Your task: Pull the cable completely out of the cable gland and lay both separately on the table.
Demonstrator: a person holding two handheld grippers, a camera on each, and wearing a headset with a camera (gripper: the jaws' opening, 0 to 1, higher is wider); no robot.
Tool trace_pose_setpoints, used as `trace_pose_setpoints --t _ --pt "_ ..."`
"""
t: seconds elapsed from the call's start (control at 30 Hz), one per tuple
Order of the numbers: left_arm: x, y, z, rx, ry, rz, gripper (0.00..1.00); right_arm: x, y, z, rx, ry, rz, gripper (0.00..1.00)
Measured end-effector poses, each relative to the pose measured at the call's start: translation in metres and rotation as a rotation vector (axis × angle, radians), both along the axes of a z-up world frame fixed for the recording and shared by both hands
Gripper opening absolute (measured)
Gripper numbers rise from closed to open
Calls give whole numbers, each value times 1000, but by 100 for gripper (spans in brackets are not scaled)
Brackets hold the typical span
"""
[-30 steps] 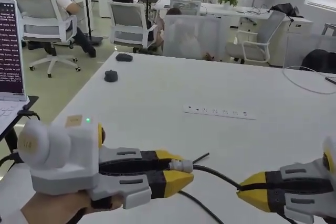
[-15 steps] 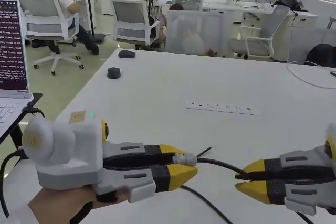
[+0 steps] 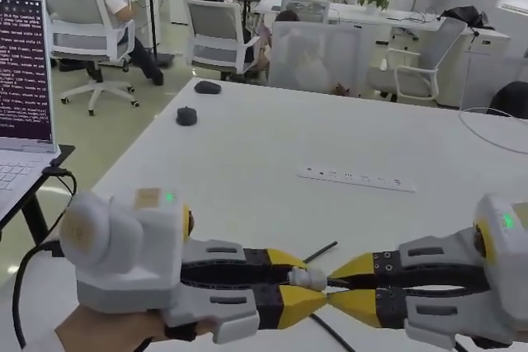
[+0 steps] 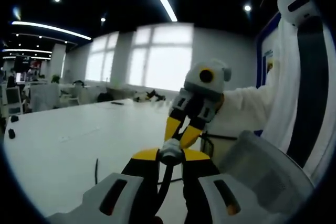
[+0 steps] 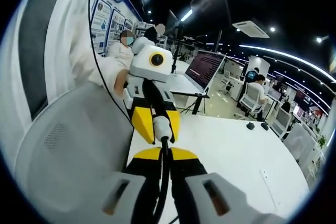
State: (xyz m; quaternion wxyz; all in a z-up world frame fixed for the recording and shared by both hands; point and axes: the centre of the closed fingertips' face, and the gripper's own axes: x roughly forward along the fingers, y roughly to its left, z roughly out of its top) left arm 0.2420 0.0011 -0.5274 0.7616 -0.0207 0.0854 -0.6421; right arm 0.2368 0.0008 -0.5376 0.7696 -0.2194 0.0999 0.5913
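Note:
In the head view my left gripper [image 3: 312, 283] is shut on the small white cable gland [image 3: 308, 275], held a little above the white table [image 3: 247, 154]. My right gripper [image 3: 335, 285] comes in from the right, its yellow tips meeting the left ones right at the gland, shut on the black cable [image 3: 320, 250] where it leaves the gland. A loose stretch of cable lies on the table below. In the left gripper view the gland [image 4: 171, 150] sits at my own tips [image 4: 171, 156]. The right gripper view has the cable [image 5: 164, 169] running between my jaws to the gland [image 5: 161, 128].
A white power strip [image 3: 356, 179] lies mid-table. Two dark mice [image 3: 186, 116] rest near the far left edge. An open laptop [image 3: 21, 80] stands left of the table. Office chairs and seated people are beyond the far edge.
My right gripper has slid left along the cable, from a hand's width away to right against the gland, and its jaws have shut. The left gripper keeps its hold.

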Motion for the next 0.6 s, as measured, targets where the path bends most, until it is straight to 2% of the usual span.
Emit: trace_pose_setpoints --t 0.2,0.37,0.6 --pt "-1 -1 -1 10 -7 -9 16 -1 0 -3 -5 12 4 4" --pt "0 1 0 15 -36 -3 16 1 0 -3 3 12 -4 3" --pt "6 5 1 9 -34 24 16 8 -7 -3 -1 2 -17 3"
